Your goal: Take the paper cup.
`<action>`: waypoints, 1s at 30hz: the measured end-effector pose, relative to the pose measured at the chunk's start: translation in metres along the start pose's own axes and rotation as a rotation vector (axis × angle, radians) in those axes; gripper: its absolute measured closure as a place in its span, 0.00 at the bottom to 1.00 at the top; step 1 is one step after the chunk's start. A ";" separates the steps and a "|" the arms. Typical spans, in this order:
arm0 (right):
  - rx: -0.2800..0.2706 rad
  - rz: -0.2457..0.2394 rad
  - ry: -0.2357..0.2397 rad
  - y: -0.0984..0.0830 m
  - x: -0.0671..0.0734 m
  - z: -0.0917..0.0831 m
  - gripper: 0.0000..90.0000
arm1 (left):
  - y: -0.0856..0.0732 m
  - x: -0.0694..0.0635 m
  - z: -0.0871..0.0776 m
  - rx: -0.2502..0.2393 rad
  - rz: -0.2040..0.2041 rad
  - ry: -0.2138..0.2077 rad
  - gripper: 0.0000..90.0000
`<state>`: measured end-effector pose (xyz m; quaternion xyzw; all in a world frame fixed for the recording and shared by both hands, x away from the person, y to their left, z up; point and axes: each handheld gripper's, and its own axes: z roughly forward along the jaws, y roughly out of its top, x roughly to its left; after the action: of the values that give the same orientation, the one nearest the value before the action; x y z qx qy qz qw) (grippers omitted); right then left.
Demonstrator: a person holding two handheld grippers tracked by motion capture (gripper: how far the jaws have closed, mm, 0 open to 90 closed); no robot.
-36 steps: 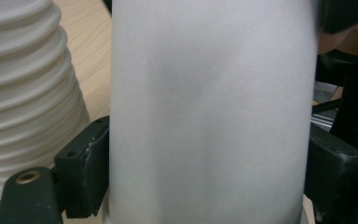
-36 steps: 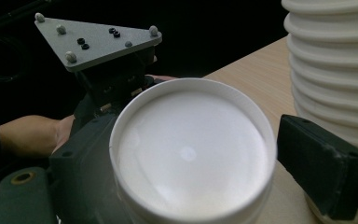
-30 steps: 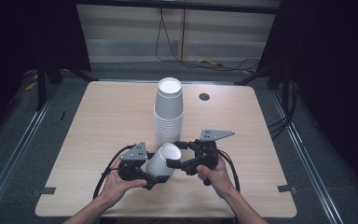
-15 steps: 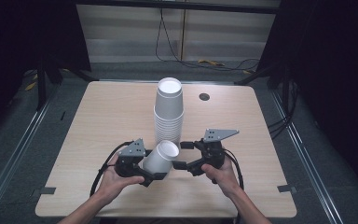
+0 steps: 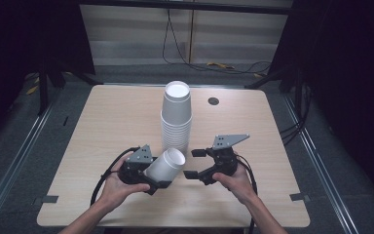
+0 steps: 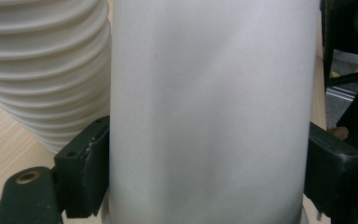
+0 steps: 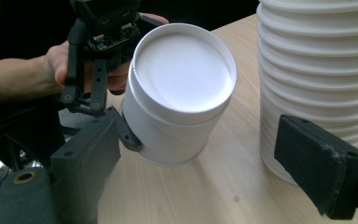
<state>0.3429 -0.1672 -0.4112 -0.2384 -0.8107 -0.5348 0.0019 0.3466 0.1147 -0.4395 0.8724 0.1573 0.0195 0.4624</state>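
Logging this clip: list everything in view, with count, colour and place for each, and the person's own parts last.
cup stack: one, white, upside down at table centre
single cup: one, white, tilted on its side, clamped in the left gripper
table: one, light wood, in the middle of the floor
table hole: one, dark, far right of the tabletop
floor cables: several, black and yellow, behind the table
left gripper: one, black, fingers shut on the single cup, near edge
right gripper: one, black, fingers open, right of the cup
hands: two, near edge
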 end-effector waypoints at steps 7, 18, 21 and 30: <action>0.040 -0.014 -0.034 0.000 0.000 0.001 0.16 | 0.004 -0.003 0.000 0.055 0.016 0.006 0.17; 0.158 -0.061 -0.032 -0.001 0.004 0.009 0.16 | 0.004 -0.002 0.002 0.124 0.033 0.004 0.17; 0.182 -0.077 -0.037 -0.001 0.005 0.011 0.16 | 0.003 -0.002 0.003 0.130 0.034 0.005 0.17; 0.254 -0.092 -0.030 -0.001 0.008 0.016 0.16 | 0.002 -0.005 0.008 0.161 0.057 -0.005 0.18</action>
<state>0.3395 -0.1506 -0.4166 -0.2066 -0.8818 -0.4239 -0.0046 0.3441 0.1063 -0.4422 0.9109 0.1321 0.0176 0.3904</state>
